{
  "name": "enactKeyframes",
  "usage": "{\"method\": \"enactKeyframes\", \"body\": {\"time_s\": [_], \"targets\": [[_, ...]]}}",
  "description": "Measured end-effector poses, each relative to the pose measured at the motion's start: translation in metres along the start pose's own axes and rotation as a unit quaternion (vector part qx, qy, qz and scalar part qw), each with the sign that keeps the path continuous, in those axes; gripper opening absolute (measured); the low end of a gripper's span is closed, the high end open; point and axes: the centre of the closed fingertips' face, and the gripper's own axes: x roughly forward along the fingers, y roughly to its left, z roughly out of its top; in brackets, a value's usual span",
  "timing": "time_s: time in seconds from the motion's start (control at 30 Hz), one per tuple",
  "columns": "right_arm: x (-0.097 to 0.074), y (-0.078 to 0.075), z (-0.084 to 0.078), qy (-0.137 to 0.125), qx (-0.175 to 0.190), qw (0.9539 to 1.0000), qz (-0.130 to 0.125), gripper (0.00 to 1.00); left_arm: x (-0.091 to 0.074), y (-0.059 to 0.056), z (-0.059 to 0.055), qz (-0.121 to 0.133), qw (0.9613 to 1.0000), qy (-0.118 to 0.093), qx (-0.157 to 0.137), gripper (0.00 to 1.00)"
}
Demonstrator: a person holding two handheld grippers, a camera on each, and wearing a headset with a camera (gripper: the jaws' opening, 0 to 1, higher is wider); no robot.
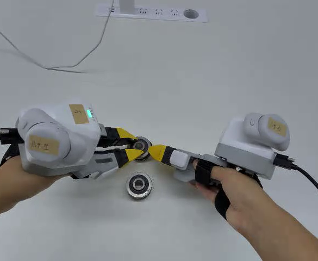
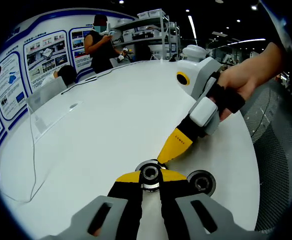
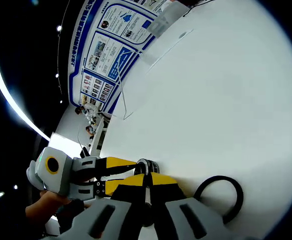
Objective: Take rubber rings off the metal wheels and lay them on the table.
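Pinching a wheel (image 1: 143, 145) between its yellow tips, the left claw (image 1: 131, 144) reaches in from the left of the head view, held in the left hand (image 1: 17, 176). The wheel sits just left of the frame's centre, low over the white counter (image 1: 202, 70). Below it, near the middle of the frame, a second wheel (image 1: 139, 185) lies flat on the counter with a dark band around its rim, apart from both claws. From the right comes the right claw (image 1: 157, 152), gripped by the right hand (image 1: 240, 196). Its jaws are pressed together and its tip touches the held wheel's rim. Whether rubber is caught between them I cannot tell. At the lower right of the right gripper view a black loop (image 3: 219, 178) curves over the counter just beside that claw.
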Motion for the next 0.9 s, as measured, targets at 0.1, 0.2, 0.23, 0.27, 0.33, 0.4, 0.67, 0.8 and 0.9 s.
{"method": "enactKeyframes", "body": {"time_s": [0.1, 0.2, 0.23, 0.27, 0.33, 0.4, 0.67, 0.8, 0.9], "targets": [[-0.0016, 0.0001, 0.0011, -0.003, 0.025, 0.9997, -0.003, 0.02, 0.0000, -0.0002, 0.0001, 0.000, 1.0000, 0.000, 0.001, 0.12], [-0.0013, -0.0001, 0.0011, 0.001, 0.029, 0.9995, -0.009, 0.02, 0.0001, -0.0003, 0.0001, 0.001, 1.0000, 0.002, 0.002, 0.12], [-0.0015, -0.0004, 0.0010, 0.001, 0.032, 0.9994, -0.012, 0.01, 0.0001, -0.0004, 0.0001, 0.001, 1.0000, 0.002, 0.002, 0.12], [-0.0016, -0.0006, 0.0008, 0.002, 0.038, 0.9992, -0.014, 0.01, 0.0001, -0.0004, 0.0001, 0.001, 1.0000, 0.002, 0.001, 0.12], [-0.0016, -0.0006, 0.0007, 0.001, 0.047, 0.9988, -0.015, 0.01, -0.0002, -0.0008, 0.0005, 0.001, 1.0000, 0.002, 0.001, 0.12], [-0.0014, -0.0001, 0.0009, 0.001, 0.051, 0.9986, -0.015, 0.01, -0.0005, -0.0013, 0.0009, 0.002, 1.0000, 0.003, 0.001, 0.12], [-0.0010, 0.0029, 0.0015, -0.005, 0.033, 0.9991, -0.025, 0.00, -0.0014, -0.0025, 0.0021, 0.003, 1.0000, 0.003, 0.000, 0.12], [-0.0004, 0.0048, 0.0013, -0.004, 0.033, 0.9992, -0.021, 0.00, -0.0017, -0.0027, 0.0024, 0.002, 1.0000, 0.003, 0.001, 0.12], [-0.0002, 0.0061, 0.0009, -0.003, 0.032, 0.9993, -0.017, 0.00, -0.0019, -0.0029, 0.0024, 0.002, 1.0000, 0.002, 0.000, 0.12]]}}
